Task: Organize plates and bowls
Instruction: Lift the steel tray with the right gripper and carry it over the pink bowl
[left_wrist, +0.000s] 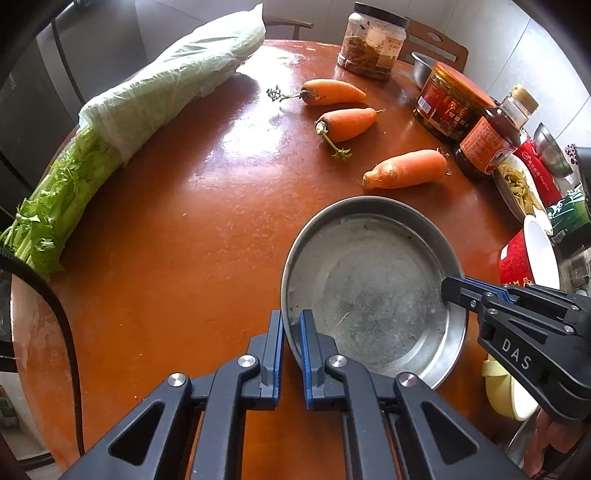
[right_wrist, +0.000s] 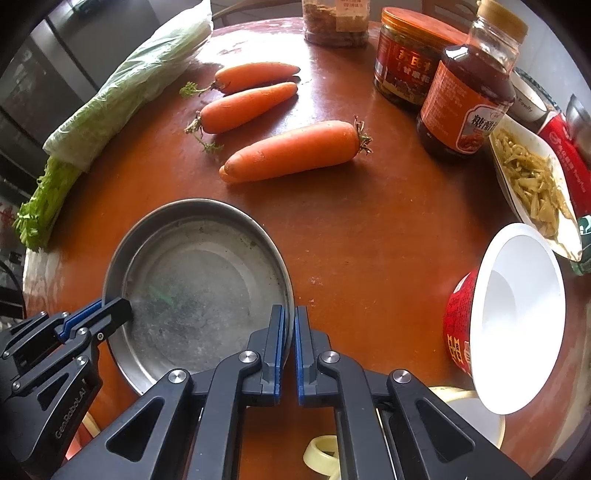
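Left gripper (left_wrist: 291, 325): clamped on the near-left rim of the metal plate (left_wrist: 373, 288).
Right gripper (right_wrist: 290, 321): pinching the opposite rim, one finger inside, one outside.
Metal plate: between both grippers, on the round red-brown table (left_wrist: 177, 229).
Carrots (right_wrist: 291, 151): three, just beyond the plate.
White bowl (right_wrist: 517, 317): right of the right gripper, tilted on a red cup.
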